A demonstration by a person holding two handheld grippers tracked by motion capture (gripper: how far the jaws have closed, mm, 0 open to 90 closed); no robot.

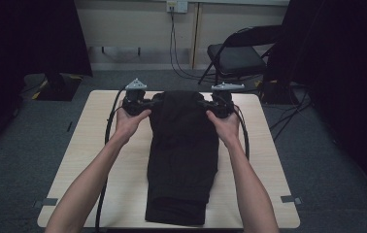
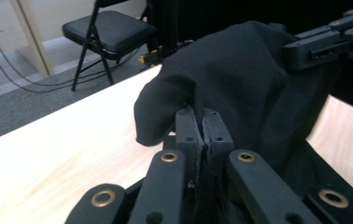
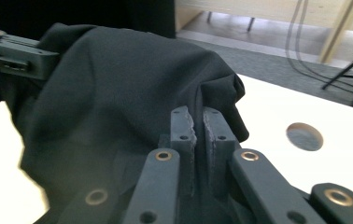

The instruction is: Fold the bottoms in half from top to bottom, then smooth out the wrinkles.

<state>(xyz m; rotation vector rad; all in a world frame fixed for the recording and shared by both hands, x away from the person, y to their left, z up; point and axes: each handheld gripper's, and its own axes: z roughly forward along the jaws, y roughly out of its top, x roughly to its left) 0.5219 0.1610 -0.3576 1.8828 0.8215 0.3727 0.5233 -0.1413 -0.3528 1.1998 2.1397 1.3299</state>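
Note:
A black folded garment (image 1: pixel 184 155) lies lengthwise down the middle of the light wooden table (image 1: pixel 264 165), its far end lifted off the surface. My left gripper (image 1: pixel 148 104) is shut on the garment's far left corner, and the fabric (image 2: pixel 240 84) is pinched between its jaws in the left gripper view (image 2: pixel 203 122). My right gripper (image 1: pixel 207 106) is shut on the far right corner, with the cloth (image 3: pixel 118 88) bunched between its jaws in the right gripper view (image 3: pixel 199 120). Both hands hold the grippers level with each other.
A black folding chair (image 1: pixel 237 56) stands on the grey carpet beyond the table's far right corner. Cables (image 1: pixel 176 58) hang from a wall socket behind the table. A round hole (image 3: pixel 304 136) is in the tabletop near the right gripper. Dark curtains hang on both sides.

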